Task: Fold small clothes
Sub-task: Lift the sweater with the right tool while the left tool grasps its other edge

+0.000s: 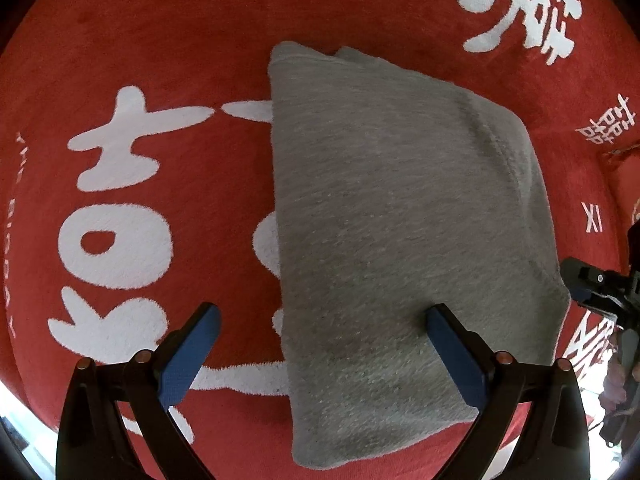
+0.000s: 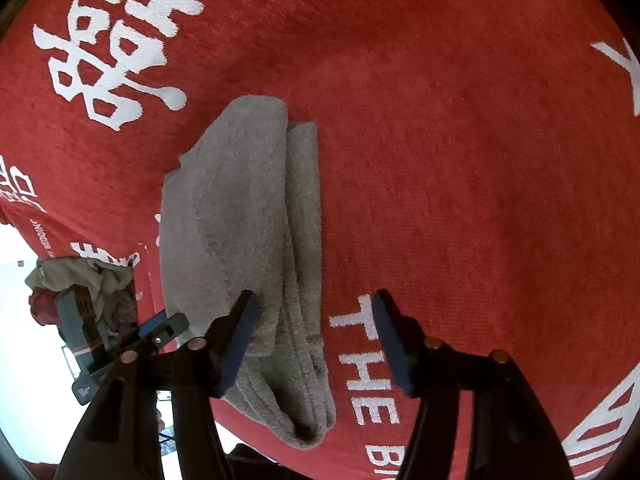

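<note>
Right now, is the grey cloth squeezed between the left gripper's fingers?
No, the left gripper stands wide open above the folded grey cloth.

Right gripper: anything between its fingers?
Partly. In the right wrist view the right gripper stands open; the grey cloth's folded edge and the bare red cover lie between.

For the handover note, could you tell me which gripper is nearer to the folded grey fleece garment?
Hard to separate. The left gripper straddles one edge of the folded grey fleece garment; the right gripper straddles another, both open.
</note>
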The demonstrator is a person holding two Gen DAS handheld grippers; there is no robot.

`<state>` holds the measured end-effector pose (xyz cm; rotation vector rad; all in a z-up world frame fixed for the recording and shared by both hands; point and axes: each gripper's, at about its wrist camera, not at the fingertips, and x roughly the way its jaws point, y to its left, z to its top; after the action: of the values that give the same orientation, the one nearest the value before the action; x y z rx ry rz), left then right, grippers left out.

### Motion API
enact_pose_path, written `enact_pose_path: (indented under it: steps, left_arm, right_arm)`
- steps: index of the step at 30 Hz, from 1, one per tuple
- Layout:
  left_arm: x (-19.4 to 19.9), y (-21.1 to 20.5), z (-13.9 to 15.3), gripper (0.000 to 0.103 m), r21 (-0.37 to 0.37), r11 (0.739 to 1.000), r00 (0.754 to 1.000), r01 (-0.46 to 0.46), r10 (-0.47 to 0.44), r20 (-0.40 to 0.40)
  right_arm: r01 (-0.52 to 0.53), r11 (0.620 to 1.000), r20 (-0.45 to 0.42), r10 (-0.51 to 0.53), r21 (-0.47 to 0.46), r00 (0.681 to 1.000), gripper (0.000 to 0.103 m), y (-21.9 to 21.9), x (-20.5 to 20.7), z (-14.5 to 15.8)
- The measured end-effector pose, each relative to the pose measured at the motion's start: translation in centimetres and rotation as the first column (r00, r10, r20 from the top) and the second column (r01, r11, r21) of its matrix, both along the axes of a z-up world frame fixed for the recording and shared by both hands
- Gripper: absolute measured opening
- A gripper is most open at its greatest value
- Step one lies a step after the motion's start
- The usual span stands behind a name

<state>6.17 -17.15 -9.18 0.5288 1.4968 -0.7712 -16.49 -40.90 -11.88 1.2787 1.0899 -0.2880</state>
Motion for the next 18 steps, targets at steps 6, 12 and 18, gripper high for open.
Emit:
enact_pose_path:
  steps: [6,12,18]
  left_arm:
    - [1.7,-0.6,-0.6,0.103,-0.104,0.994,0.986,0.042,-0.058,-0.156]
    - [2.2,-1.5,-2.8,0.103,-0.144,0.983,0.955,0.114,-0.149,-0.257]
    - [1.1,-3.1,-3.0,0.103,-0.208,0.972,0.939,0.107,-0.167,-0.302]
  right_arm:
    - [-0.038,0.999,0.06,0.036,0.032,0.998,0.066,-1.1,0.7,-0.6]
    - [-0.083,0.993,0.146,0.07,0.083,0.987,0.066,-2.5,2.5,-2.4]
    - [-0.165,0.976,0.263,0.123,0.144,0.957,0.068,-2.7,4.9,-4.8]
